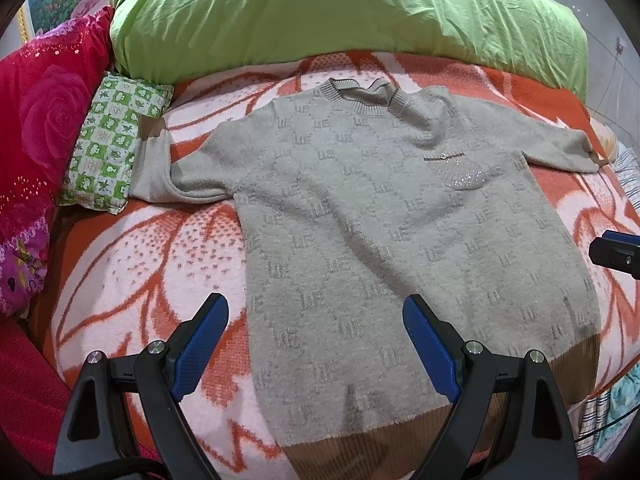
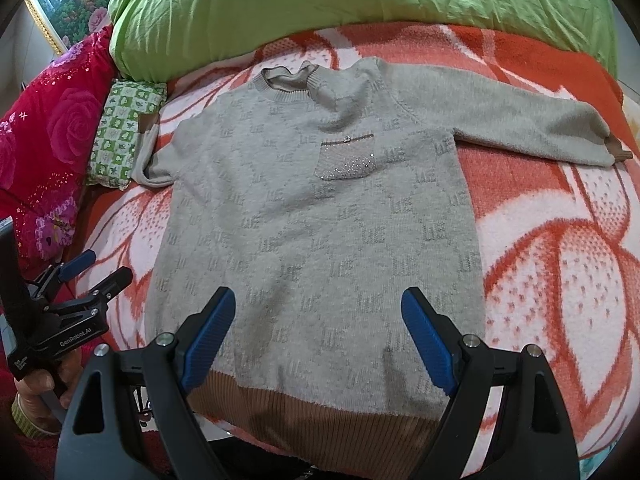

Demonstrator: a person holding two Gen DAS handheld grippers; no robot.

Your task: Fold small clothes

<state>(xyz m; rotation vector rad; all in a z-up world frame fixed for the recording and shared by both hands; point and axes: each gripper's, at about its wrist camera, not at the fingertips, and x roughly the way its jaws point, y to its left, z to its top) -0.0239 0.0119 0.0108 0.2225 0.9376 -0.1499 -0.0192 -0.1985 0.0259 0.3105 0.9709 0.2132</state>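
Observation:
A small grey knit sweater lies flat, front up, on an orange and white floral blanket. It has a brown ribbed hem, a sparkly chest pocket and both sleeves spread sideways. My left gripper hovers open over the sweater's lower left edge with nothing between its blue pads. My right gripper is open above the sweater's lower middle, also holding nothing. The left gripper shows at the left in the right wrist view, held by a hand.
A green duvet is piled behind the sweater. A green and white checked pillow lies under the left sleeve's cuff, with a red rose-patterned cover at the far left. Striped fabric shows at the blanket's right edge.

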